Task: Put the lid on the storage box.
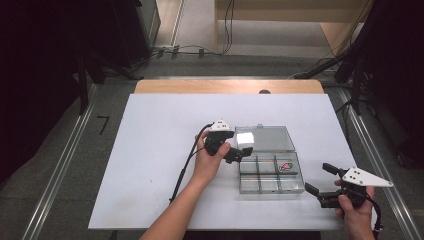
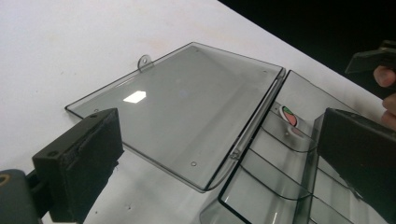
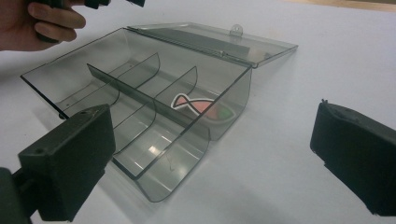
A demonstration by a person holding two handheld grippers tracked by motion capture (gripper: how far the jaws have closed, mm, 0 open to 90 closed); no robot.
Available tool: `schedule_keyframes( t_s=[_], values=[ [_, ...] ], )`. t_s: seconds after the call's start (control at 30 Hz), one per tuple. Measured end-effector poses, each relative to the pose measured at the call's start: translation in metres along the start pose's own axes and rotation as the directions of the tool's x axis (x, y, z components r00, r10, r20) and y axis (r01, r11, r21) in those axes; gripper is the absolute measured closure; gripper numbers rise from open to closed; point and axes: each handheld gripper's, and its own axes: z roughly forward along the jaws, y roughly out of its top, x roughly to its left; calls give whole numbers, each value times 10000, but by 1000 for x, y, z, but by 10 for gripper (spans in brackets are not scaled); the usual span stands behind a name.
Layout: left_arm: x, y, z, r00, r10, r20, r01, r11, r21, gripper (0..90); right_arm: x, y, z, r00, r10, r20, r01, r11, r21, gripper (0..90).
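Note:
A clear grey compartment box (image 1: 272, 191) lies on the white table (image 1: 160, 165), its lid (image 1: 270, 137) folded flat toward the far side. A small red, white and green fish-shaped piece (image 1: 285, 167) rests in the far right compartment; the other compartments look empty. My left gripper (image 1: 244, 153) is open over the box's left end near the hinge, with nothing gripped. Its own view looks across the lid (image 2: 187, 107) to the fish piece (image 2: 289, 116). My right gripper (image 1: 320, 178) stands open off the box's front right corner. Its view faces the box wall (image 3: 233, 93) and fish piece (image 3: 198, 105).
A wooden strip (image 1: 230, 86) runs along the table's far edge. Beyond it, cables (image 1: 200, 50) lie on the floor, and dark equipment stands at both sides. Bare white table surface stretches left of the box.

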Motion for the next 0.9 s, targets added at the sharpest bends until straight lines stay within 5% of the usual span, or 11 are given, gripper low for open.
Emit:
schedule_keyframes(
  t_s=[0.9],
  values=[
    [18, -9, 18, 9904, -1241, -607, 1270, 9908, 468, 140, 0, 16, 12, 9999, 36, -112, -36, 10000, -43, 0]
  ],
)
